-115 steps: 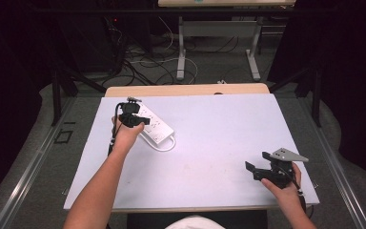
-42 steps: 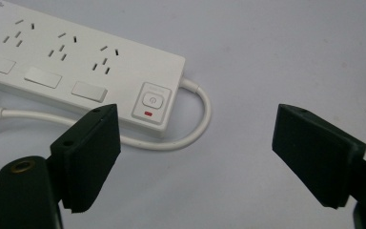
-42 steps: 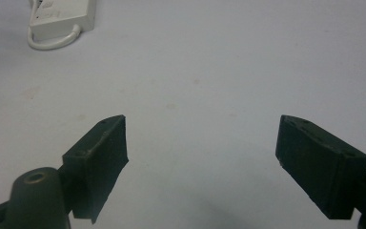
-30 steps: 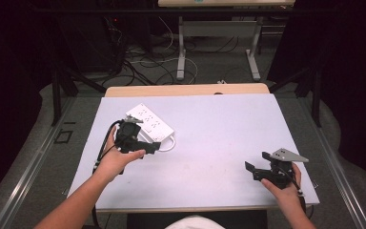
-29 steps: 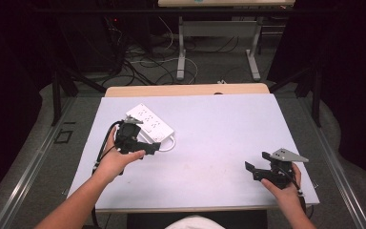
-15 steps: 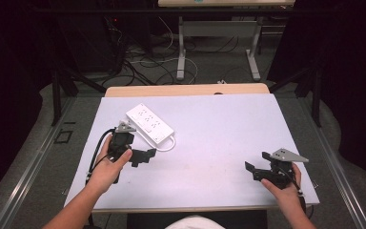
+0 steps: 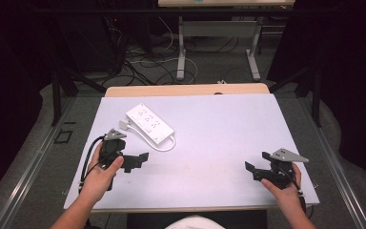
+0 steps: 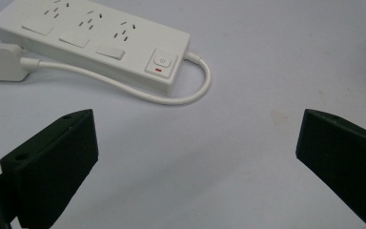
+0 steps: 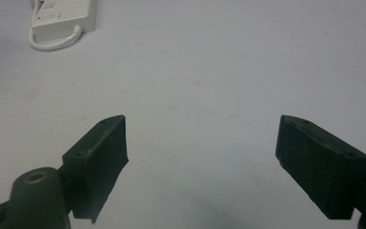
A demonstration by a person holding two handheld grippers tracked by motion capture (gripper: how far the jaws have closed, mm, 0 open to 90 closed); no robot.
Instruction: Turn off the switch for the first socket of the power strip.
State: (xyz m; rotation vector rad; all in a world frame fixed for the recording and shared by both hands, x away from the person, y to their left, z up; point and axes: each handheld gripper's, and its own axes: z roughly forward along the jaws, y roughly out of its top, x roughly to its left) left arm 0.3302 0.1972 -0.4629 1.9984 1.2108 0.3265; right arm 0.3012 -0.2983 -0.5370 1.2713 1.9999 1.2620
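Note:
A white power strip [image 7: 150,125] lies flat at the table's back left, its short cable looped round to a white plug [image 7: 124,125] beside it. My left gripper [image 7: 137,162] hovers open in front of the strip, apart from it, with nothing between its jaws. In the left gripper view the strip [image 8: 90,40] with its switch sits beyond the wide-apart jaws of the left gripper [image 8: 195,157]. My right gripper [image 7: 256,162] rests open and empty near the front right corner. The right gripper view has the strip's end [image 9: 64,16] far off at top left.
The pale grey table top [image 7: 219,129] stretches bare between the two grippers. Beyond its far edge are floor cables and the legs of another desk [image 7: 181,47]. Dark curtains close in both sides.
My left gripper has drawn back from the power strip toward the table's front left, and the strip stays lying on the table. The right gripper has held still.

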